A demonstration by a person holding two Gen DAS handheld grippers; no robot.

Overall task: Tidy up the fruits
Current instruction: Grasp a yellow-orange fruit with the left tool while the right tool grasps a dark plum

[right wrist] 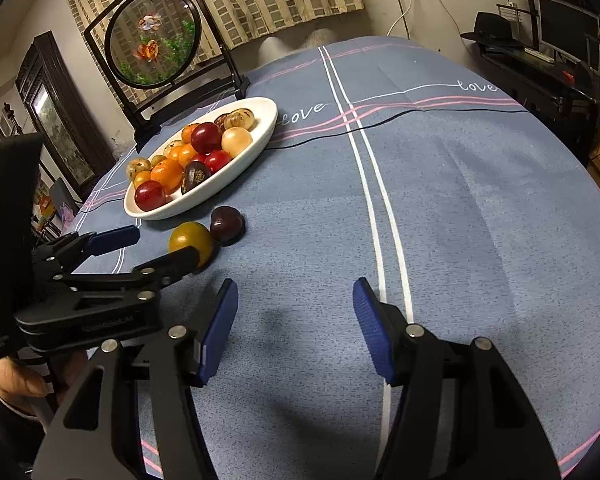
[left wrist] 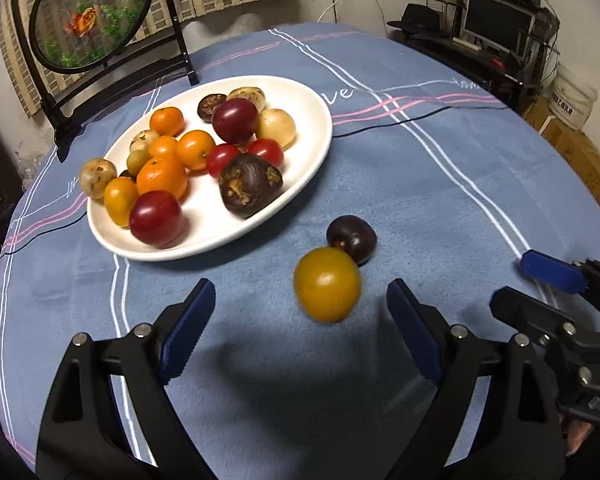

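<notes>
A white oval ceramic plate (left wrist: 308, 168) sits on the round table's blue cloth with pink and white stripes (left wrist: 420, 184), to the far left. It is heaped with small fruits: orange mandarins, red plums, pale brown spotted ones and a wrinkled dark purple passion fruit (left wrist: 250, 184). One spotted brown fruit (left wrist: 97, 178) rests against the plate's left rim, outside it. Near the plate, on the cloth, a round yellow-orange fruit (left wrist: 327, 283) touches a dark purple plum (left wrist: 352, 238) that lies just beyond it. The left gripper (left wrist: 300, 320) hangs with its blue-padded jaws spread wide and empty, the yellow fruit just ahead of the gap between them. The right gripper (right wrist: 296, 320) stands partly open over bare cloth to the right, holding nothing.
</notes>
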